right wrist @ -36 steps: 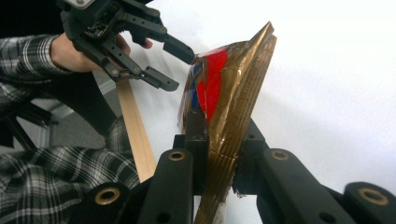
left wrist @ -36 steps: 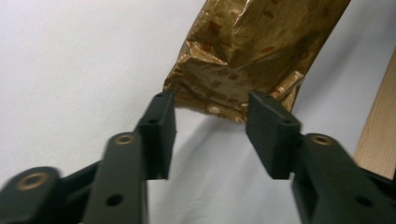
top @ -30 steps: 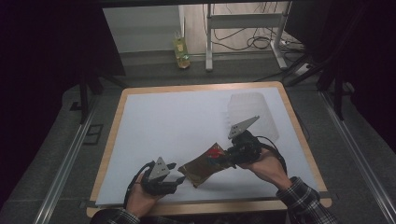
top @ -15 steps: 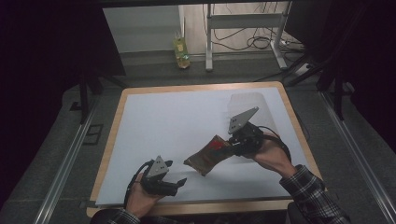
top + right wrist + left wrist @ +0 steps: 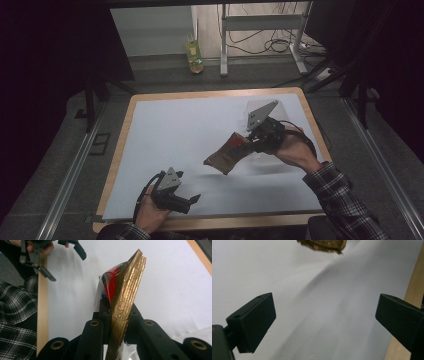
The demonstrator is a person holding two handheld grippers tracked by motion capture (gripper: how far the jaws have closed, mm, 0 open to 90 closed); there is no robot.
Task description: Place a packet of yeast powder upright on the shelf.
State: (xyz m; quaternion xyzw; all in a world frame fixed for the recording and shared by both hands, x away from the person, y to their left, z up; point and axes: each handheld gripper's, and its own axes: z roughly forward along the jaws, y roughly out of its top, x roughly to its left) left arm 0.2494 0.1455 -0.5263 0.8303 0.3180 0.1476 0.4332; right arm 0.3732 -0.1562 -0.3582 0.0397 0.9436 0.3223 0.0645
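Here, in the high view, the right gripper (image 5: pixel 248 145) holds a gold snack packet (image 5: pixel 225 156) by one end, above the right half of the white table (image 5: pixel 190 130). The packet slants down to the left from the jaws and casts a soft shadow on the table below, so it appears lifted off the surface. A red patch shows on it near the jaws. The left gripper (image 5: pixel 192 200) rests low near the table's front edge, in the person's left hand (image 5: pixel 150 212), well apart from the packet; its jaws point right. A sleeve (image 5: pixel 340 200) of checked cloth covers the right forearm. Beyond the table, a yellow bottle (image 5: pixel 193 52) stands on the floor.

In the left gripper view, the two black jaws stand wide apart with nothing between them, over bare white table. The lower edge of the gold snack packet (image 5: pixel 322 245) hangs at the top of the view, and the wooden table rim (image 5: pixel 412 290) runs down the right side.

In the right gripper view, the jaws are clamped tight on the gold snack packet (image 5: pixel 126 295), which rises edge-on from between them, ribbed gold on one face and red with clear film on the other. The left gripper (image 5: pixel 75 248) shows farther off at the top left, its jaws parted.
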